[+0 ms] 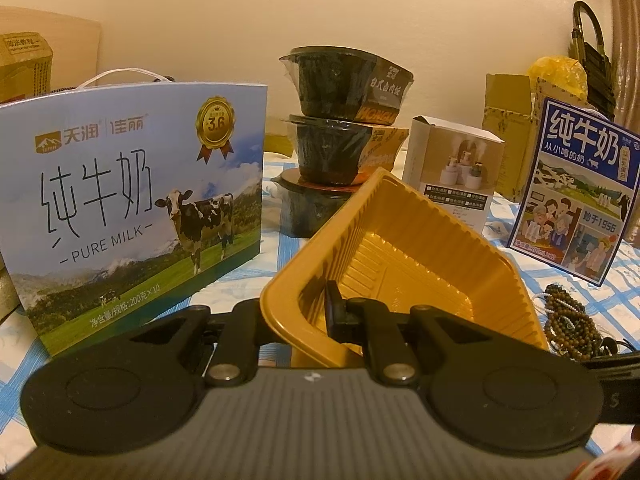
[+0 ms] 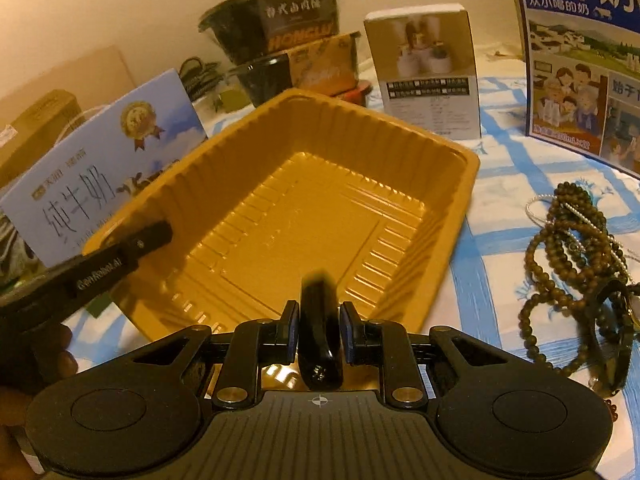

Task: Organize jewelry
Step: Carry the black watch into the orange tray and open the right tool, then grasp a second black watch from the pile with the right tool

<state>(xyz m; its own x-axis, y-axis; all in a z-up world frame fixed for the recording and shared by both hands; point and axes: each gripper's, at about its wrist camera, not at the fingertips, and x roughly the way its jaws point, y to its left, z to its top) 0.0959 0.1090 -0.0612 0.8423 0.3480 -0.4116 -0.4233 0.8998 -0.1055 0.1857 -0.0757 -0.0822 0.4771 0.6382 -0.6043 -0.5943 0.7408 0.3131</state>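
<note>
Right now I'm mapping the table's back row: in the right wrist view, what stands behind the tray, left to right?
Light-blue pure-milk carton → stacked black plastic food bowls → small white cardboard box → dark-blue illustrated milk carton.

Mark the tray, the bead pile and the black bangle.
tray point(image 2: 320, 216), right wrist view, ribbed floor.
bead pile point(image 2: 568, 256), right wrist view, brown strands.
black bangle point(image 2: 318, 332), right wrist view, band between the pads.
</note>
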